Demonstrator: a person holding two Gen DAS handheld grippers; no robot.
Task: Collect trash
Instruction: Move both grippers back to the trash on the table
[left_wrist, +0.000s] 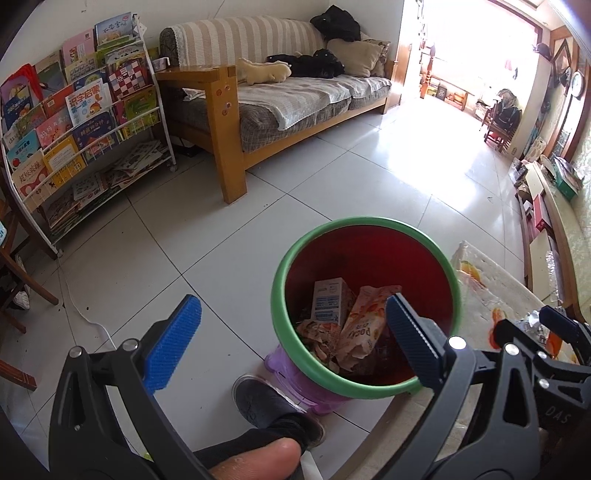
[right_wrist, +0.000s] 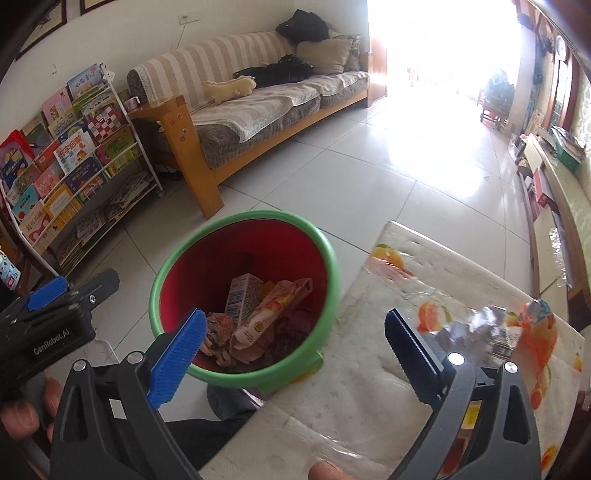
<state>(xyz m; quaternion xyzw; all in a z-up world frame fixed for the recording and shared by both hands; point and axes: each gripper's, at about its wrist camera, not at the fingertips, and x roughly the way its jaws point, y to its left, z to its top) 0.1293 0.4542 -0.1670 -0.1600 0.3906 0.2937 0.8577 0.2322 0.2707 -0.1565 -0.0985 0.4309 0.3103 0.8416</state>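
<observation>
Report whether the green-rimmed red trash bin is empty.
Not empty: the green-rimmed red trash bin holds a small white carton and crumpled snack wrappers at its bottom.

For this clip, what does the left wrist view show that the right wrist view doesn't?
Left wrist only: a dark shoe beside the bin's purple base. Right wrist only: the whole crumpled silver foil wrapper lying on the fruit-print tablecloth. Both: the green-rimmed red trash bin holding a white carton and a pink snack bag, with both grippers open.
</observation>
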